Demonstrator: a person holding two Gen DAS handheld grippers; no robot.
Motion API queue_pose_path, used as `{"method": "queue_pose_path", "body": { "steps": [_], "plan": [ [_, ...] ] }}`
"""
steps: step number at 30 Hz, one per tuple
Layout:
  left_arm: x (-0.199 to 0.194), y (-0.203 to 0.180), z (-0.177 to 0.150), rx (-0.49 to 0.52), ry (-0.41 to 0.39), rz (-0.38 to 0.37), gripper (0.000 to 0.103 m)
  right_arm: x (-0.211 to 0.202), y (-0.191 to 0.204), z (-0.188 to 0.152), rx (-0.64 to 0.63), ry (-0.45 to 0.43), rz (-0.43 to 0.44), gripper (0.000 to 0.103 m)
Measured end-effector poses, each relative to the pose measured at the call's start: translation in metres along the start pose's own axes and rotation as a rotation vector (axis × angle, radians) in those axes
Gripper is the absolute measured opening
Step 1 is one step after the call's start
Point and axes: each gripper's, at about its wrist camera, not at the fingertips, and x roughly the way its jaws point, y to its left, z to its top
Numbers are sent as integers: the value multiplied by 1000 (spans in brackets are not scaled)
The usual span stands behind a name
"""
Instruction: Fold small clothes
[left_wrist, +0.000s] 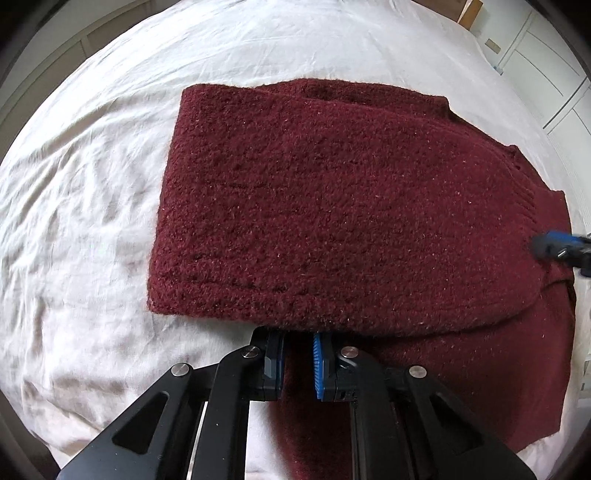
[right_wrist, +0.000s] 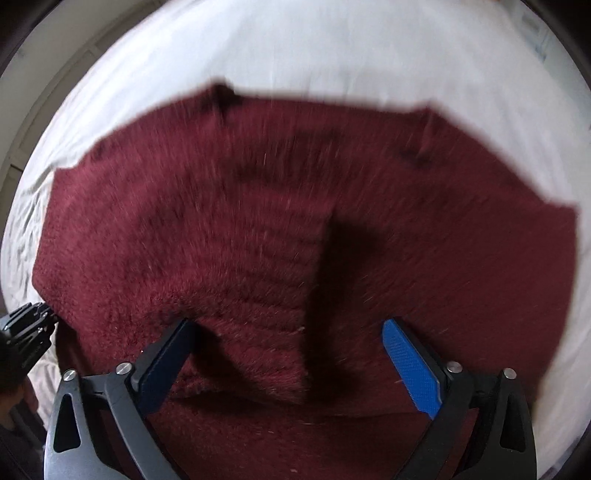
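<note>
I have a fuzzy dark red knitted sweater (left_wrist: 332, 206) lying folded on the wrinkled white bed sheet (left_wrist: 81, 206).

My left gripper (left_wrist: 298, 360) sits low at the sweater's near edge, nearly closed, pinching a fold of it. My right gripper (right_wrist: 291, 363) hangs over the sweater, spread wide, holding nothing. From the left camera, the sweater's long side runs left to right.

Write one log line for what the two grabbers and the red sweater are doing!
left gripper: nearly shut at folded edge, grip unclear | right gripper: open above knit | maroon sweater: partly folded on white bedsheet
</note>
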Motion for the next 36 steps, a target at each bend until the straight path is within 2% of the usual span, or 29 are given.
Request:
{"method": "queue_pose_path", "body": {
  "steps": [1, 2, 3, 4, 5, 6, 7, 13, 18, 22, 26, 31, 36],
  "plan": [
    [-3, 5, -4, -5, 2, -7, 10, 2, 1, -1, 0, -6, -9, 96],
    [-3, 6, -4, -12, 4, -15, 10, 2, 2, -2, -5, -13, -14, 84],
    [-3, 9, -5, -17, 6, -22, 10, 1, 3, -2, -9, -14, -11, 62],
    [-7, 13, -8, -20, 6, -25, 10, -2, 4, -3, -16, -14, 0, 50],
    [-9, 14, -9, -22, 6, -29, 10, -8, 7, -2, -27, -16, 16, 26],
    [-10, 15, -10, -21, 4, -29, 10, -12, 9, -1, -37, -19, 23, 11],
    [-7, 19, -8, -20, 2, -28, 10, -16, 9, 0, -46, -24, 20, 7],
    [-16, 25, -7, -29, -5, -42, 10, -57, -1, -2, -34, -140, 66, 6],
    [-31, 30, -6, -29, -14, -55, 10, -91, -16, -10, -33, -220, -28, 6],
    [-45, 31, -8, -5, -51, -19, 10, -101, -45, -16, 8, -223, -70, 6],
    [-49, 29, -4, 34, -60, 8, 10, -102, -69, -23, 48, -217, -65, 6],
    [-39, 24, -1, 83, -38, 66, 11, -99, -74, -31, 52, -204, -47, 6],
    [-42, 24, -3, 91, -27, 75, 11, -91, -74, -30, 49, -199, -44, 6]
  ]
}}
